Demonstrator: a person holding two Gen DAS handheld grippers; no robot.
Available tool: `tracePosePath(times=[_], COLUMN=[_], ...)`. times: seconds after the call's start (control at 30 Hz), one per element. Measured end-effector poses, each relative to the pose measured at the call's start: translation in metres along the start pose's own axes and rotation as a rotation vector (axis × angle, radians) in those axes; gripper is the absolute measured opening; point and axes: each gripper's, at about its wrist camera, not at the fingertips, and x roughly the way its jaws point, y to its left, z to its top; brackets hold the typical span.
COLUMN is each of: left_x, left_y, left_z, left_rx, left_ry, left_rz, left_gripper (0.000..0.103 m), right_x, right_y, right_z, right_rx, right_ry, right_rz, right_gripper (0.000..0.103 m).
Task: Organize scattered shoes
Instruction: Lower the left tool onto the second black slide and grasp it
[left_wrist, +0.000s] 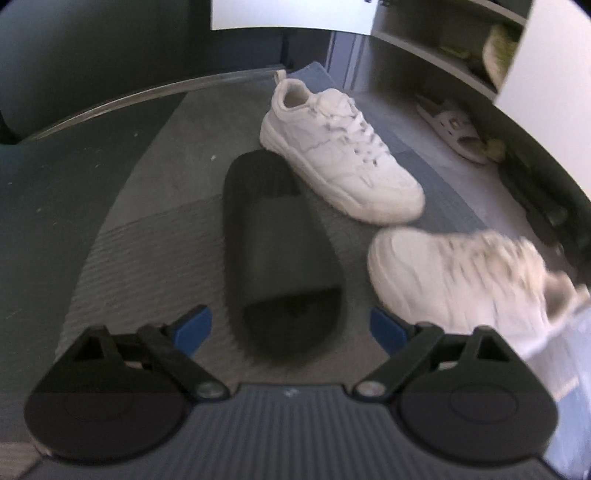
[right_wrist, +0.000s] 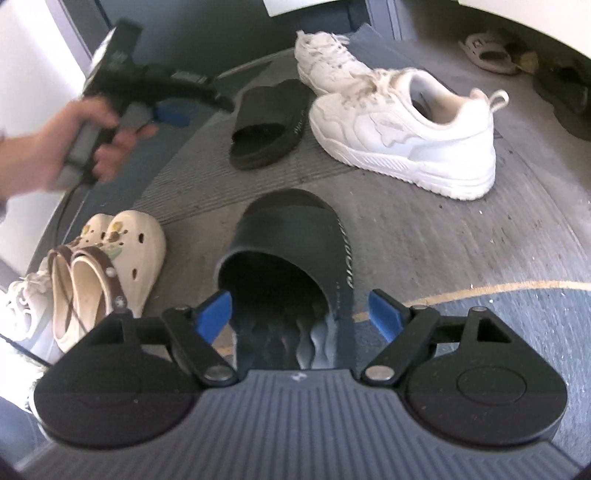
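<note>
- Shoes were seen scattered over a grey ribbed mat (right_wrist: 424, 236); each view is taken below from left to right.
- In the left wrist view, the left gripper (left_wrist: 291, 326) was shown at the bottom of the frame with its blue-tipped fingers (left_wrist: 194, 325) spread apart and nothing between the pads.
- A black slide (left_wrist: 275, 243) was seen at the centre of that frame, lying on the mat with its open end toward the camera and reaching down between the finger tips without being clamped.
- A white sneaker (left_wrist: 340, 151) was shown above and right of the slide, its heel end touching the slide's far end.
- A second white sneaker (left_wrist: 469, 280), blurred, was seen at the lower right, and a pale sandal (left_wrist: 454, 129) under a white shelf unit (left_wrist: 424, 55) at the upper right.
- In the right wrist view, a hand (right_wrist: 70, 144) gripping the other tool's handle was seen at the upper left.
- A cream clog (right_wrist: 107, 273) lay at the lower left.
- The right gripper (right_wrist: 301, 308) was shown at the bottom centre, fingers held wide, with a second black slide (right_wrist: 295, 254) lying between them, not pinched.
</note>
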Motion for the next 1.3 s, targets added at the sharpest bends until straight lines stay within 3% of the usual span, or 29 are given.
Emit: tracePosePath(times=[0.2,0.27,0.47,0.57,0.7,0.8,0.9,1.1,1.3], left_x=[0.054,0.073,0.111,0.115,0.11,0.102,0.082,0.022,0.0], left_y=[-0.004,-0.006,0.007,0.007,-0.002,0.007,0.023,0.049,0.099], left_z=[0.021,0.023,0.029,0.032,0.026,0.021,0.015,-0.008,-0.031], left_rx=[-0.07,-0.081,-0.209,-0.228,-0.15,-0.125,-0.121,0.01,0.039], left_ry=[0.021,0.033,0.08,0.065,0.021,0.035,0.03,0.029,0.108], left_rz=[0.005,0.041,0.09,0.106,0.136,0.109,0.076,0.064,0.054], left_gripper=[0.095,0.102,0.103,0.103,0.098,0.096,0.096,0.096,0.097], right_x=[0.015,0.021,0.036,0.042,0.043,0.042,0.041,0.044,0.046], right_y=[-0.009,-0.012,-0.02,-0.019,-0.016,-0.013,-0.009,0.005,0.033], right_z=[0.004,0.005,0.008,0.009,0.008,0.006,0.005,0.004,0.001], right_rx=[0.01,0.013,0.022,0.023,0.029,0.036,0.042,0.049,-0.004], right_ry=[0.041,0.054,0.094,0.11,0.117,0.119,0.121,0.13,0.129], right_rz=[0.006,0.008,0.016,0.025,0.023,0.019,0.019,0.043,0.08], right_gripper=[0.083,0.083,0.083,0.083,0.083,0.083,0.083,0.083,0.083])
